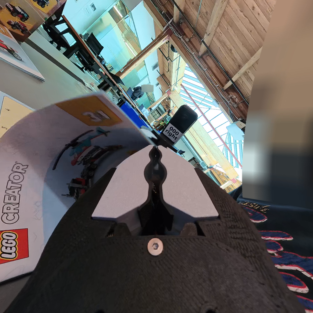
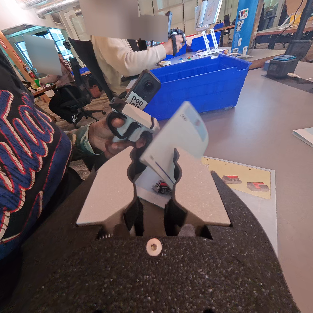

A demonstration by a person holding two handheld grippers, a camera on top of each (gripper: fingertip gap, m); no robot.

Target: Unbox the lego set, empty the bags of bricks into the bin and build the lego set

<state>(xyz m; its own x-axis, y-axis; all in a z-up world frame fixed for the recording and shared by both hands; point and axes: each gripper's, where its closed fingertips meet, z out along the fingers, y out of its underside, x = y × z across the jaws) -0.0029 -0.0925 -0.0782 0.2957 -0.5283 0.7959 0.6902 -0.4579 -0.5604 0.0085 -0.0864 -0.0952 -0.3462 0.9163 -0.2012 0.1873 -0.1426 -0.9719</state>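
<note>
While the left tongs [image 1: 155, 149] press their grey faceted fingers together on the corner of a glossy instruction booklet [image 1: 50, 152], the thin paper cover bows upward in a curve across the left of the left wrist view. The tongs' textured black body fills the lower frame.

In the right wrist view, the right tongs [image 2: 153, 155] stand spread, their wavy-edged fingers [image 2: 110, 186] apart on either side of the lifted cover [image 2: 177, 135], which touches the inner edge of the right-hand one; whether the other finger touches it cannot be told.

An open page [image 2: 240, 181] with yellow step panels lies flat on the smooth grey tabletop [image 2: 254, 127] at centre right.

A rectangular blue plastic bin [image 2: 194, 88] sits at upper centre; its contents are hidden behind its wall.

A person's hand [image 2: 101, 135] grips the left tool at centre left.
</note>
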